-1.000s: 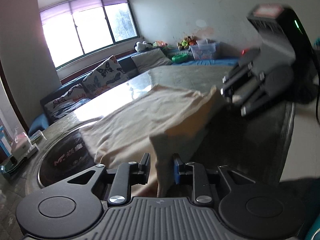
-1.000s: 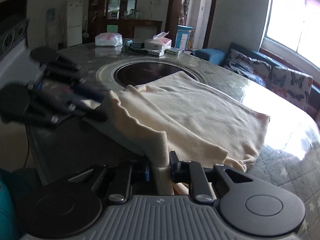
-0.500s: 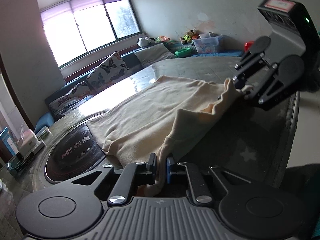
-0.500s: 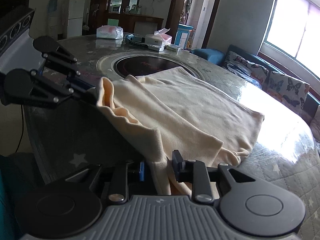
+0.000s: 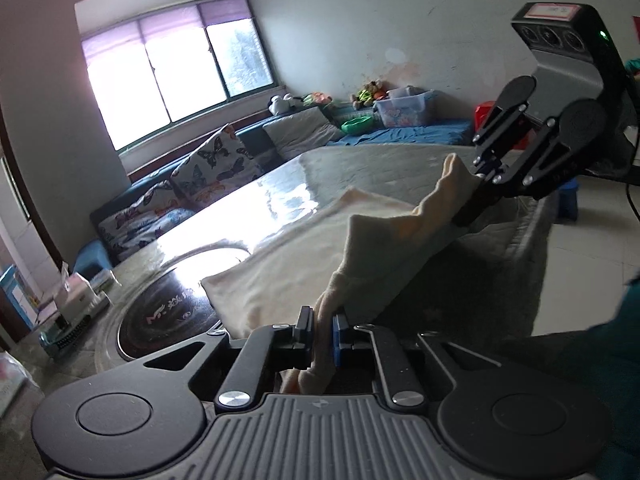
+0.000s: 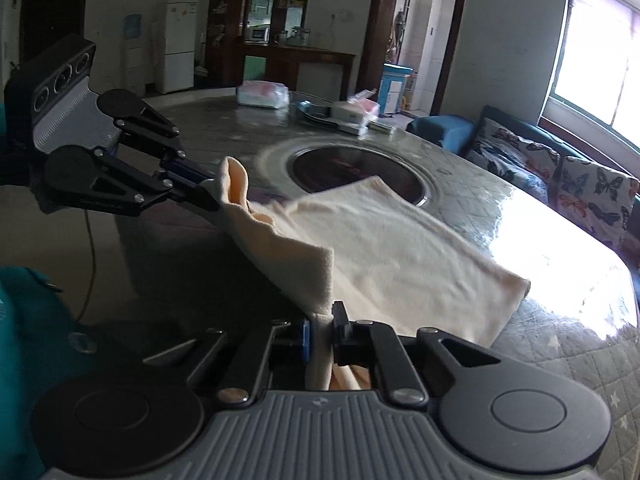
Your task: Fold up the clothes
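You face a bright window [image 5: 176, 80] in a pale wall, with a blue sofa [image 5: 160, 200] and butterfly cushions [image 5: 212, 164] below it. Behind you stand a white fridge [image 6: 180, 46], dark wooden shelves [image 6: 276, 20] and a tiled floor [image 5: 592, 272].

The cloth [image 6: 400, 248] is a soft cream yellow. Both grippers are black with grey ridged bodies, and the left gripper [image 5: 320, 326] and the right gripper [image 6: 320, 330] each have a bit of blue on one of the fingers [image 5: 339, 336]. The counter [image 6: 560, 344] is grey-green with small white stars, and a dark round plate [image 6: 356, 170] sits in it. The cushions [image 5: 216, 164] are white with dark butterflies. The fridge [image 6: 180, 46] is white.
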